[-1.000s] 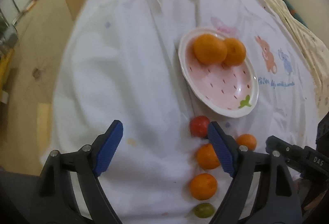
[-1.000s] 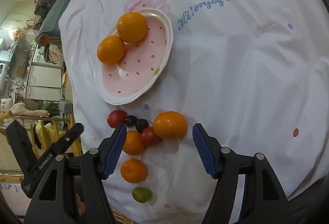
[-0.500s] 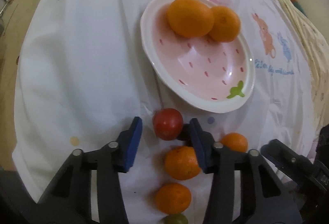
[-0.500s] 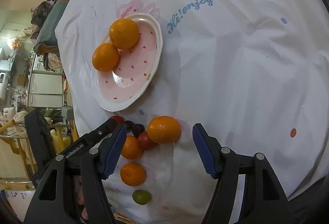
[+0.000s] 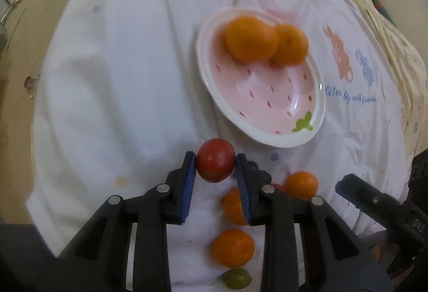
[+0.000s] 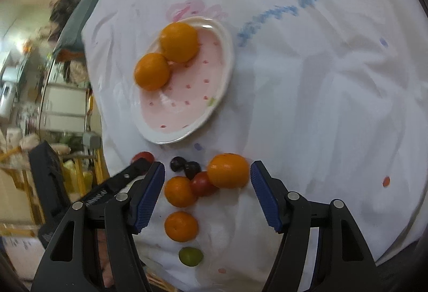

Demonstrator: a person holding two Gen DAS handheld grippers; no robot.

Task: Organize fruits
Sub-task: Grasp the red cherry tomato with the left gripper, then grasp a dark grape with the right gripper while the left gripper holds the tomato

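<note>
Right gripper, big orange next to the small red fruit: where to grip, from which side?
Grip the big orange across its widest middle, coming straight down from above. It is round, so only the equator holds. The small red fruit touches one side; the right gripper already straddles both, so shift toward the orange first.

my right gripper (image 6: 207,191) hangs open over loose oranges (image 6: 228,170), tomatoes and grapes (image 6: 184,166) just below the pink plate (image 6: 184,128), which holds two oranges (image 6: 179,41).

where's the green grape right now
The green grape lies on the cloth at the near end of the fruit row, low in both wrist views, just below the nearest orange and far from the plate.
</note>
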